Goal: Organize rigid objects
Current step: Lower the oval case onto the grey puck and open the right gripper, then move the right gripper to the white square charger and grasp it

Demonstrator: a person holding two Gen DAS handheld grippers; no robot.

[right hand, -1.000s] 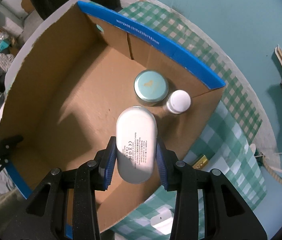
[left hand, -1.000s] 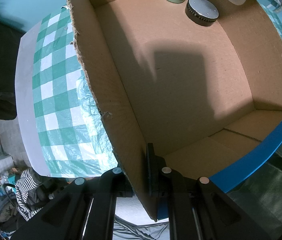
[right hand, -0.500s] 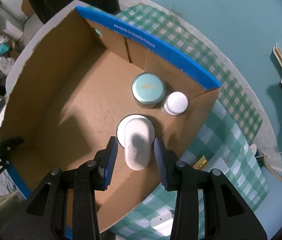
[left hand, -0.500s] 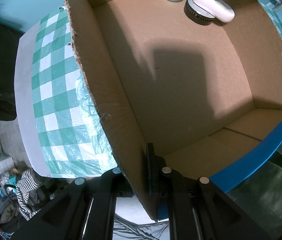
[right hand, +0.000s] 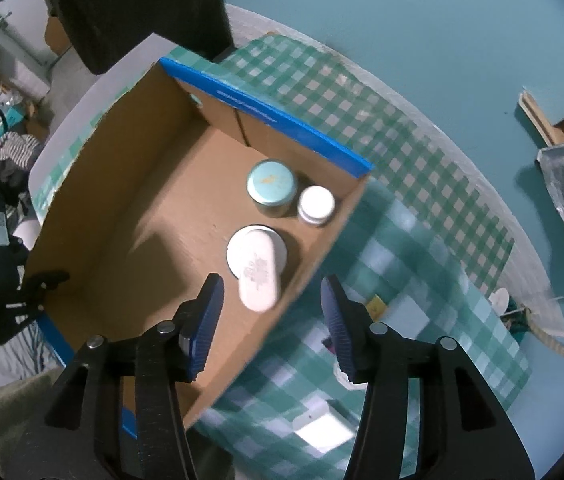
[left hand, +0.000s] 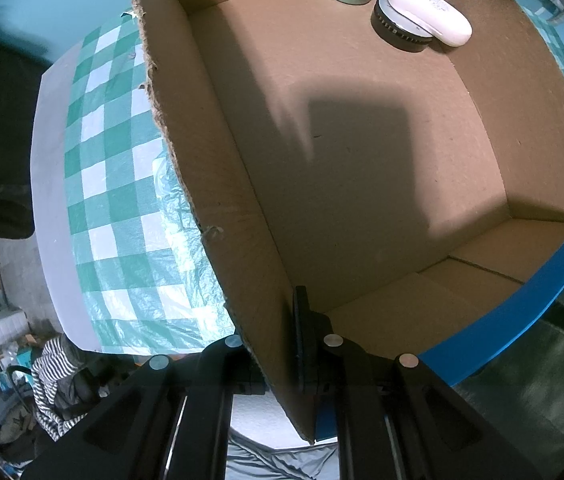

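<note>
My left gripper [left hand: 282, 344] is clamped on the box [left hand: 241, 216] wall. My right gripper [right hand: 271, 320] has just been opening — its jaws stand apart, empty, above the box corner. The white case [right hand: 259, 276] lies inside, leaning on the black puck [left hand: 400, 32], beside the tin [right hand: 271, 186] and white bottle [right hand: 316, 202] — all near the far corner.

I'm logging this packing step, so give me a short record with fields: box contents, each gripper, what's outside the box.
box: cardboard, blue-edged, on checked cloth
contents: tin, white-capped bottle, black disc, white case lying across the disc
left gripper: shut on box wall
right gripper: open, jaws just widened, nothing between them
outside: small items on cloth, too blurred to name
</note>
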